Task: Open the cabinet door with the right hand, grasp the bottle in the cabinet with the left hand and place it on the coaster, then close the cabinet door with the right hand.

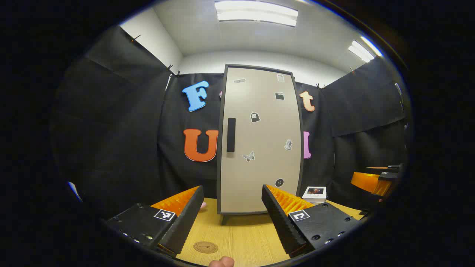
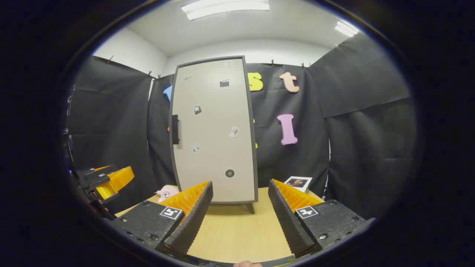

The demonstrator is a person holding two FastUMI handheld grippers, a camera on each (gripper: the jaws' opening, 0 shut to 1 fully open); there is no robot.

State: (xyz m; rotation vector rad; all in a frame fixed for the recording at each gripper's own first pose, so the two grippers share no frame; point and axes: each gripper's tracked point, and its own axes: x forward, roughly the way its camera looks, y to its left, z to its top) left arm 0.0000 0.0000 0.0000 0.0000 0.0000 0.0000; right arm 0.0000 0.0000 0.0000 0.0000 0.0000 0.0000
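A tall beige cabinet (image 1: 259, 141) stands on the wooden table (image 1: 241, 237), its door closed and dotted with small stickers. A black handle (image 1: 231, 134) sits on the door's left side, also seen as the handle (image 2: 175, 129) in the right gripper view. A round brown coaster (image 1: 205, 247) lies on the table just ahead of my left gripper (image 1: 232, 218), which is open and holds nothing. My right gripper (image 2: 239, 215) is open too, facing the cabinet (image 2: 215, 129) from a short way off. The bottle is hidden behind the door.
A small picture card (image 1: 314, 193) leans at the cabinet's right foot. A pink soft toy (image 2: 167, 193) lies to the cabinet's left. The other gripper (image 1: 376, 180) shows at the right edge of the left gripper view. Black cloth walls enclose the table.
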